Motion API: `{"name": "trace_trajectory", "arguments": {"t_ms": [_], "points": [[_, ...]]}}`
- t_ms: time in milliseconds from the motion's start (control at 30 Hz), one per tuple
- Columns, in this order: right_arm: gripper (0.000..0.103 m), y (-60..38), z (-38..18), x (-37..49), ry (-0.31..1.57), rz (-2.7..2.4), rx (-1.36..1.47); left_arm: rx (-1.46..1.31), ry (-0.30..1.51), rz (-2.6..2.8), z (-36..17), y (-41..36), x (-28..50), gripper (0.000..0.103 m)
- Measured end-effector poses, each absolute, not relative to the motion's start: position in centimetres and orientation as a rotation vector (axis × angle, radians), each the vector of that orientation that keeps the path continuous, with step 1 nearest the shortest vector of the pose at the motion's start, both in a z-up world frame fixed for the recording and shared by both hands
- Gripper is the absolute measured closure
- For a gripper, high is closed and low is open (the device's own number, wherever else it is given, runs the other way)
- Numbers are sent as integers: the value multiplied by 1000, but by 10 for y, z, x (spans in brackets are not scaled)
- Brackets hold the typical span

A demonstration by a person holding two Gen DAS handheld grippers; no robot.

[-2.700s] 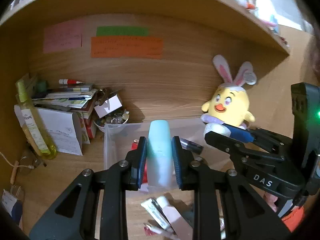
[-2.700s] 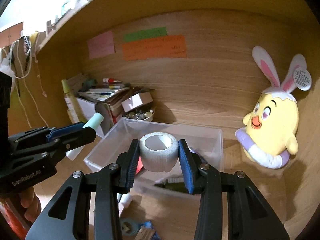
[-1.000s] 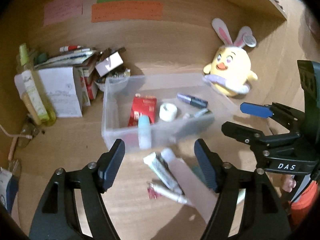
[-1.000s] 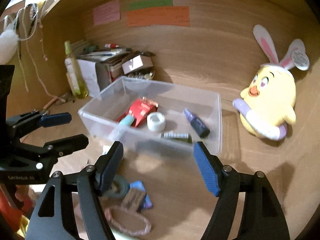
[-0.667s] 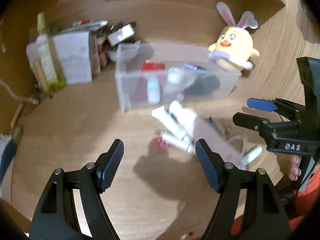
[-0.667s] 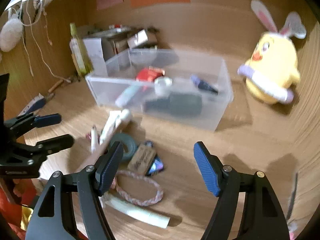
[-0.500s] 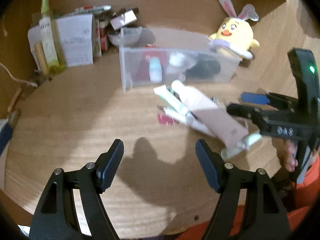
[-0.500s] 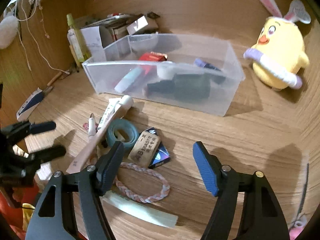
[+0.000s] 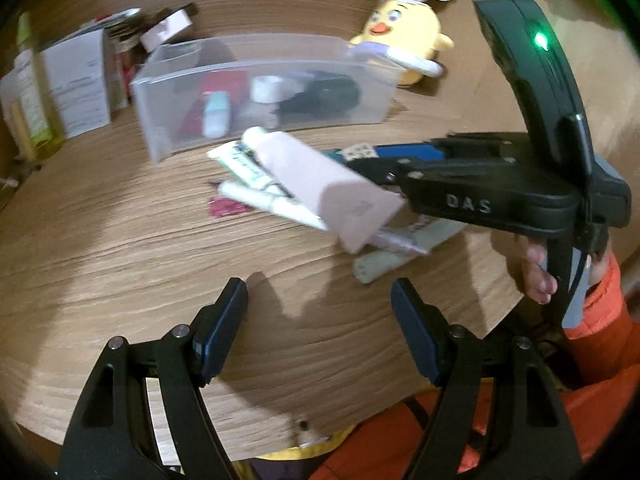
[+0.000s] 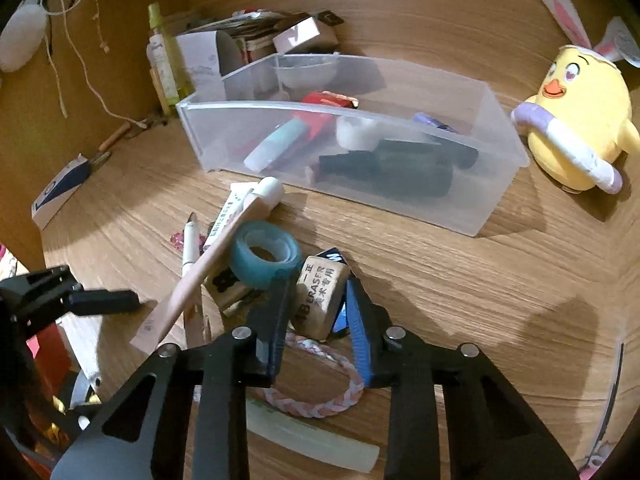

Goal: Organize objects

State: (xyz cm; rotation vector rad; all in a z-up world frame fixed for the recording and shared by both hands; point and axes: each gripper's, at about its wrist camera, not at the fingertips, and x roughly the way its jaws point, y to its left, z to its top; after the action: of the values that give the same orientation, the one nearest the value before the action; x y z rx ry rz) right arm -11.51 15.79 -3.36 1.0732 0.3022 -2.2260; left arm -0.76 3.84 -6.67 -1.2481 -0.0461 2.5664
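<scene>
A clear plastic bin [image 10: 496, 184] stands mid-table with a teal tube [image 10: 276, 144], a white tape roll [image 10: 352, 130], a red packet and dark items inside. In front of it lie a pink tube [image 10: 208, 268], a blue tape roll [image 10: 264, 256], a tan eraser [image 10: 320, 296], a braided bracelet [image 10: 320, 404] and a pale stick [image 10: 312, 440]. My right gripper [image 10: 316, 300] is closing, its pads on both sides of the eraser. My left gripper [image 9: 318, 292] hangs open over bare wood near the table's front edge, with nothing between its fingers.
A yellow chick plush [image 10: 580, 120] sits right of the bin. Boxes, papers and a yellow bottle [image 10: 164, 60] crowd the back left corner. A small white and blue card [image 10: 60, 192] lies at the left. An orange sleeve [image 9: 600, 344] shows at the front right.
Both grippers let go of the teal tube and white roll, which now lie in the bin, then drew back and down. The right jaws have narrowed onto the eraser; the left stays open.
</scene>
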Motion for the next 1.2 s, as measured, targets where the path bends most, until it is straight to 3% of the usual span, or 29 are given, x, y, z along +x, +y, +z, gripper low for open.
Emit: {"name": "trace_trajectory", "arguments": {"t_ms": [133,267,633,700,967,1200], "points": [[87,169,-28,-114,268,-2246,1062,-1247,-62,2542,-66,45,-14,29],[88,179,-25,-114,251,-2265,1056,-1259,-197,2503,-61,39,-24,29],[90,204,-22,-109,186,-2292,1037,-1331,-316,2565,-63,32,-56,30],[90,208,-21,-108,183,-2300,1030,-1336,-325,2558,-64,30,-58,48],[91,222,-14,-109,138,-2334,1006,-1363,-230,2582,-63,16,-49,84],[91,225,-13,-113,115,-2342,1012,-1368,-129,2675,-58,-6,-42,85]]}}
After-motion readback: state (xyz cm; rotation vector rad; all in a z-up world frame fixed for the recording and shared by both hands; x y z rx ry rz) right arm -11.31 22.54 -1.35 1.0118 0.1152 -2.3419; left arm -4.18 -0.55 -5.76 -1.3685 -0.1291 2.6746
